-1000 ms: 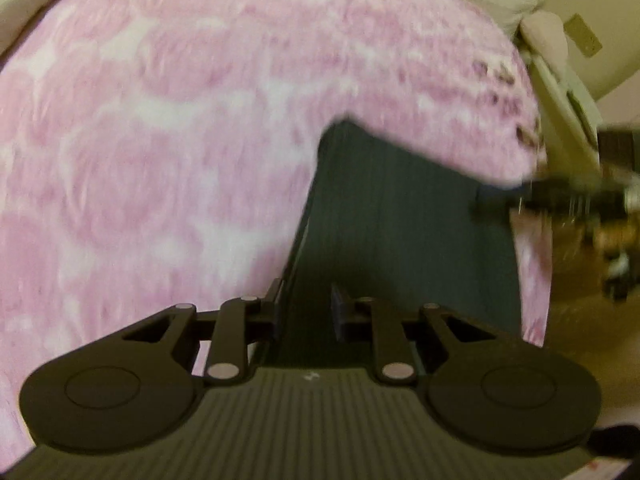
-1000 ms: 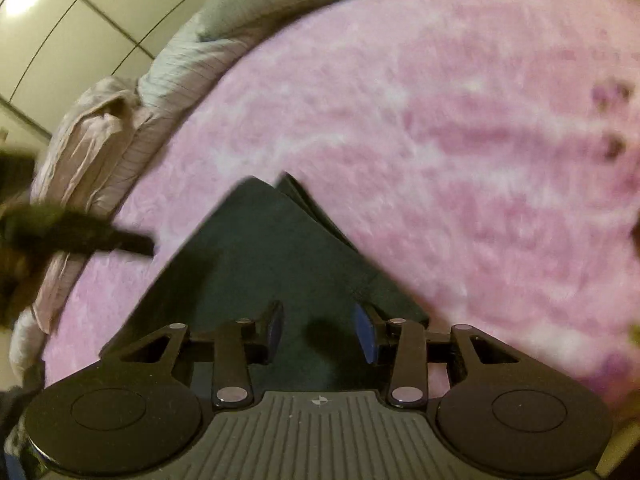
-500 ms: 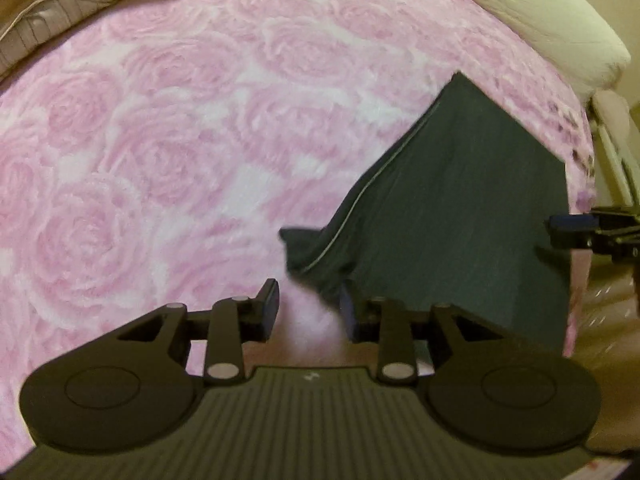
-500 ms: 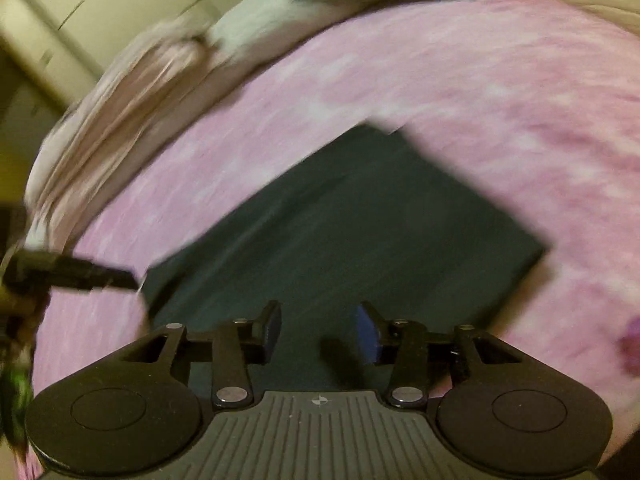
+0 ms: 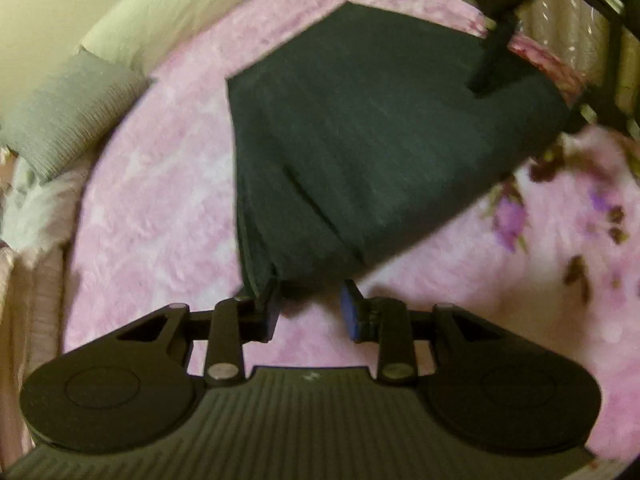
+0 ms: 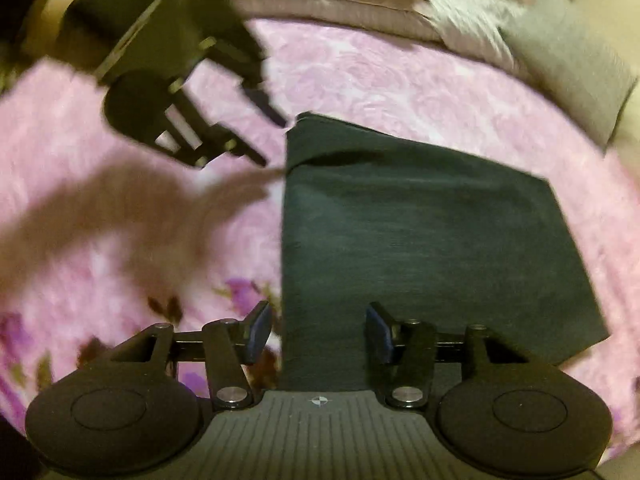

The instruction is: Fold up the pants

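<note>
— What do we see at our left gripper (image 5: 310, 308)?

— Its jaws stand a modest way apart and have just been opening. The near corner of the dark green, finely ribbed folded pants (image 5: 380, 140) reaches the tips, yet the blue pads (image 5: 349, 312) press on nothing; pink cover shows between them.

— And our right gripper (image 6: 318, 332)?

— About half open, its jaws having just been opening further. The left edge of the pants (image 6: 432, 248) runs down between the fingers, and the pads stand clear of the cloth on both sides. We hold nothing there.

— Where do the pants lie?

— Flat on the fluffy pink blanket with a rose pattern (image 5: 160, 184), folded into a compact block. Layered folds show at the corner near the left gripper.

— What surrounds them?

— A grey ribbed pillow (image 5: 68, 120) and a pale cream pillow (image 5: 192, 12) at the bed's edge. From the right wrist view, the left gripper (image 6: 272, 136) hangs blurred beside the pants' far corner, its shadow thrown across the blanket (image 6: 100, 160). Purple flowers are printed near the blanket's border.
</note>
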Demonstrator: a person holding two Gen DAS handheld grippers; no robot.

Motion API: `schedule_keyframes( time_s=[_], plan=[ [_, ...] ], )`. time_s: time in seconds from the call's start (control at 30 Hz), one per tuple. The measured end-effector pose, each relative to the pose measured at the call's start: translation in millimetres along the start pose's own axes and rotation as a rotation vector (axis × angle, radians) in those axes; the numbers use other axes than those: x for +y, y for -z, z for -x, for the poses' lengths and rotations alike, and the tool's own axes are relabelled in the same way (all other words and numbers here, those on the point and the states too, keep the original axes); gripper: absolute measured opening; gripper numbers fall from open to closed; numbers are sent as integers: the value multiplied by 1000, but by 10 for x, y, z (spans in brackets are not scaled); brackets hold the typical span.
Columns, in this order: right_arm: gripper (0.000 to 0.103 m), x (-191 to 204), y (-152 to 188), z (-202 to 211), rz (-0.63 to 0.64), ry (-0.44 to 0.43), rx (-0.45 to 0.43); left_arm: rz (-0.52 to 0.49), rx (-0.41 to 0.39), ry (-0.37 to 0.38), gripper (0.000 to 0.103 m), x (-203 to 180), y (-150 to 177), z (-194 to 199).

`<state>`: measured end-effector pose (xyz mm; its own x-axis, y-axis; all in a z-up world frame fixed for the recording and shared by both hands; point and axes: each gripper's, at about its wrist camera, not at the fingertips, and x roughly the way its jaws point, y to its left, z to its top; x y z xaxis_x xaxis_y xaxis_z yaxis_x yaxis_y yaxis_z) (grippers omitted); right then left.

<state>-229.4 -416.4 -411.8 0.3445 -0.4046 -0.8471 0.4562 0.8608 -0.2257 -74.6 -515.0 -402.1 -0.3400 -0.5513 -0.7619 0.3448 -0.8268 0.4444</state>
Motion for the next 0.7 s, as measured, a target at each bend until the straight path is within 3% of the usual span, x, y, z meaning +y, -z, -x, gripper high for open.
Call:
schedule_keyframes(
  time_s=[0.1, 0.13, 0.27, 0.3, 0.33, 0.37, 0.4, 0.47, 0.53, 0.6, 0.67, 0.7],
  plan=[
    [50, 287, 86, -87, 103, 90, 28, -21, -30, 49, 22, 85, 43, -87],
    [50, 367, 113, -149, 131, 119, 38, -18, -30, 78, 14, 117, 48, -121],
    [47, 406, 216, -303, 170, 178, 56, -18, -60, 162, 1, 362, 189, -129],
    [29, 356, 229, -321, 153, 192, 60, 17, -61, 171, 1, 470, 250, -133],
    [21, 294, 241, -339, 147, 206, 60, 49, -54, 176, 1, 576, 291, -172],
    [20, 242, 273, -314, 139, 192, 53, 67, -38, 175, 0, 661, 340, -203],
    [20, 194, 285, -307, 127, 190, 51, 66, 0, 123, 0, 725, 415, -255],
    [20, 162, 300, -282, 118, 192, 63, 108, 29, 116, 0, 856, 535, -255],
    [21, 159, 257, -253, 92, 199, 73, 80, 11, 99, 0, 870, 560, -127],
    [22, 154, 194, -188, 58, 205, 70, -2, -21, 86, 0, 760, 541, 53],
    [32, 223, 188, -93, 50, 218, 54, -157, -78, 77, 13, 541, 521, 214],
    [45, 269, 195, -52, 62, 230, 47, -230, -100, 70, 21, 415, 509, 244]
  ],
)
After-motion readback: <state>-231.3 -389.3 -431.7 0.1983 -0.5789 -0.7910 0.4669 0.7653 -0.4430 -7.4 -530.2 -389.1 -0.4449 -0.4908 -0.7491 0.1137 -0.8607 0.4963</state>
